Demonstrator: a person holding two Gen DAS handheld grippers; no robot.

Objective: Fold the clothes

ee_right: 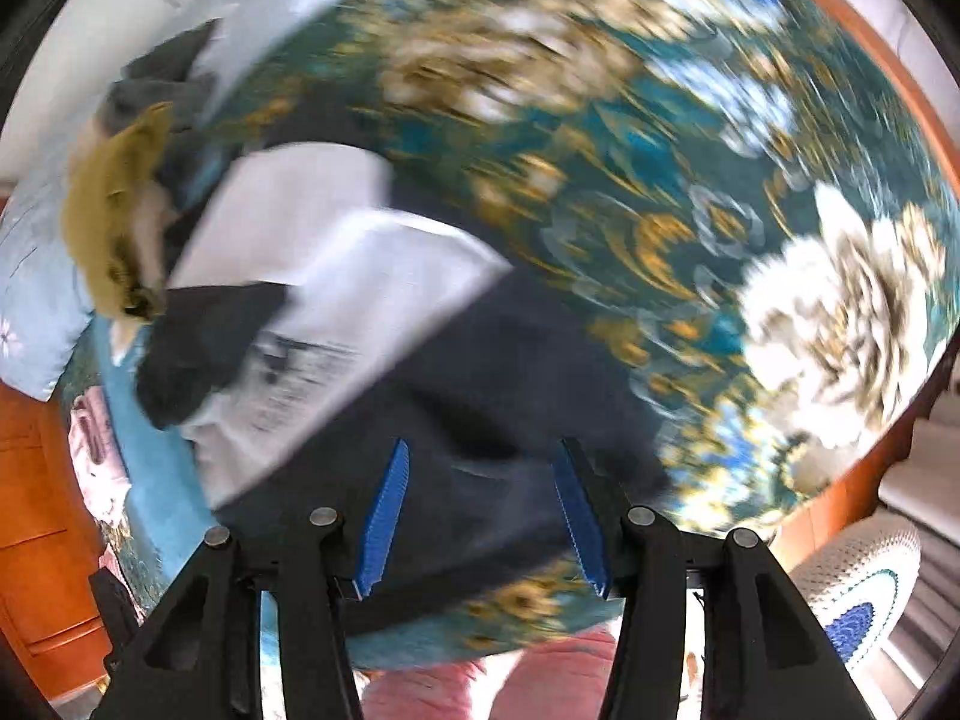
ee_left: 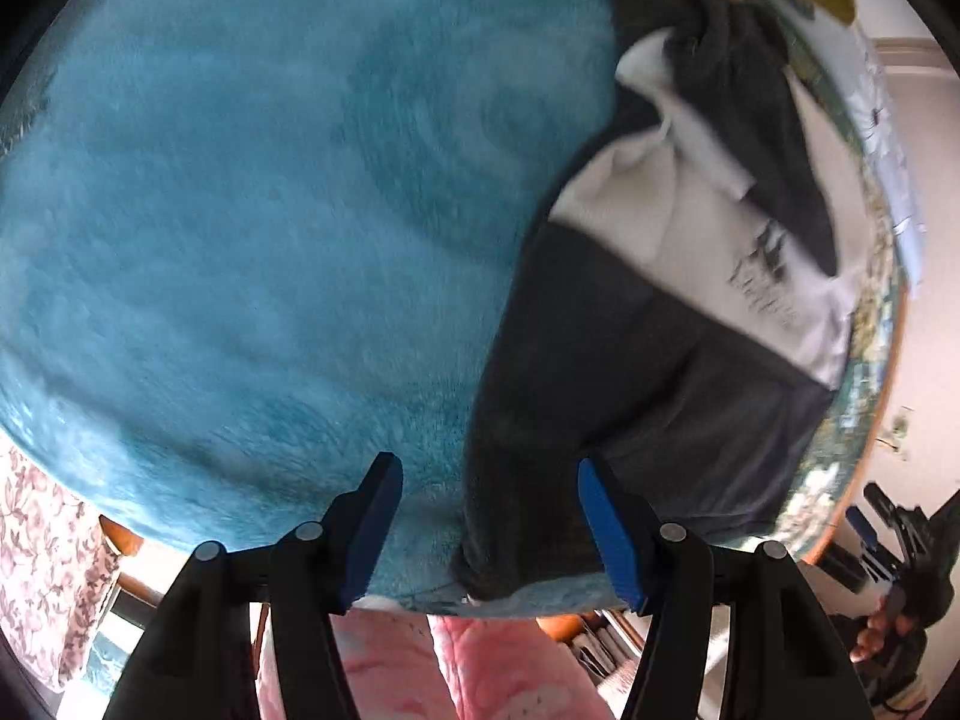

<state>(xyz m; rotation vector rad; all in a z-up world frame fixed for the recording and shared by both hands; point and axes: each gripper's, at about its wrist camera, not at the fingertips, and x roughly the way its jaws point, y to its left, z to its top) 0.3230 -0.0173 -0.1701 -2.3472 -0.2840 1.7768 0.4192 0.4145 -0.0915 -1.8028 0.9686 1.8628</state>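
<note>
A dark navy and white garment (ee_left: 648,348) lies crumpled on the bed, partly on a teal fleece blanket (ee_left: 252,228). Its dark lower corner reaches the blanket's near edge. My left gripper (ee_left: 489,474) is open, its blue pads either side of that corner, not gripping it. In the right wrist view the same garment (ee_right: 420,372) lies on a teal floral bedspread (ee_right: 690,192). My right gripper (ee_right: 480,462) is open just above the dark fabric. The view is blurred by motion.
An olive-yellow cloth (ee_right: 114,222) and a grey item lie at the garment's far end, by a pale blue pillow (ee_right: 36,276). Pink quilted fabric (ee_left: 480,672) is below the bed edge. A wooden bed frame (ee_right: 888,78) and cabinet (ee_right: 36,510) flank the bed.
</note>
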